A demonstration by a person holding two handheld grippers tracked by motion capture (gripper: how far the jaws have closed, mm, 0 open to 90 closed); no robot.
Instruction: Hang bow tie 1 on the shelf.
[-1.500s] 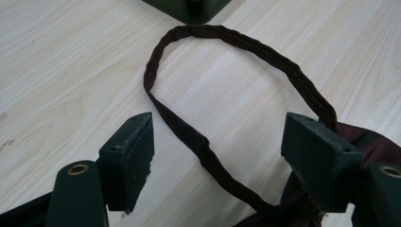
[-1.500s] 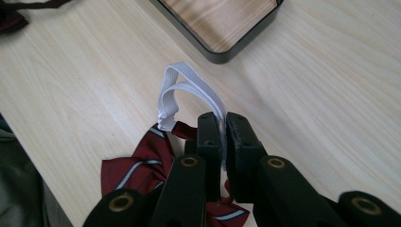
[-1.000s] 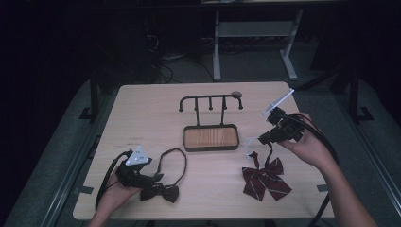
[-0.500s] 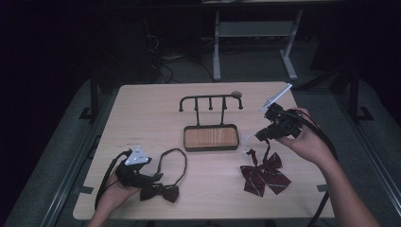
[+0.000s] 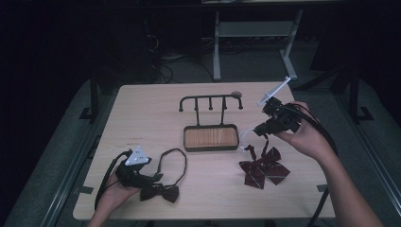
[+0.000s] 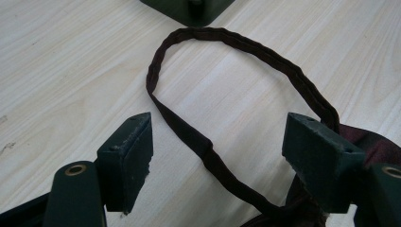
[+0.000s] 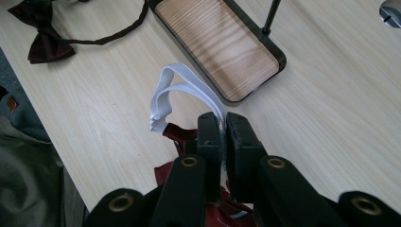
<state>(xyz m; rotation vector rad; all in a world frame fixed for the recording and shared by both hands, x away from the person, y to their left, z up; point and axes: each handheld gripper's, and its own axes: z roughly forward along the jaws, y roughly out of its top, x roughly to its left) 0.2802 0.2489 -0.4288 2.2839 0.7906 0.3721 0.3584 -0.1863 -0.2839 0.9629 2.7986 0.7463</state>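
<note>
A dark red striped bow tie (image 5: 263, 169) with a white elastic band (image 7: 176, 88) lies at the table's right. My right gripper (image 7: 223, 124) is shut on that band, and the red cloth (image 7: 176, 134) hangs just below the jaws. From above, the right gripper (image 5: 260, 131) sits over the bow, right of the stand. A dark bow tie (image 5: 161, 192) lies at the front left, its strap (image 6: 236, 45) looped on the table. My left gripper (image 6: 222, 127) rests open with part of that strap between its jaws, untouched. It shows beside the dark bow as the left gripper (image 5: 142, 178).
A black wire stand with a hook bar (image 5: 210, 99) and a wood-bottomed tray (image 5: 210, 147) stands mid-table. The tray (image 7: 279, 59) is just ahead of my right gripper. A small round disc (image 5: 235, 93) lies behind the stand. Cables trail from both grippers.
My right gripper has risen a little with the white band in it, and the red bow tie has been drawn up and slightly farther away. The left gripper has stayed put.
</note>
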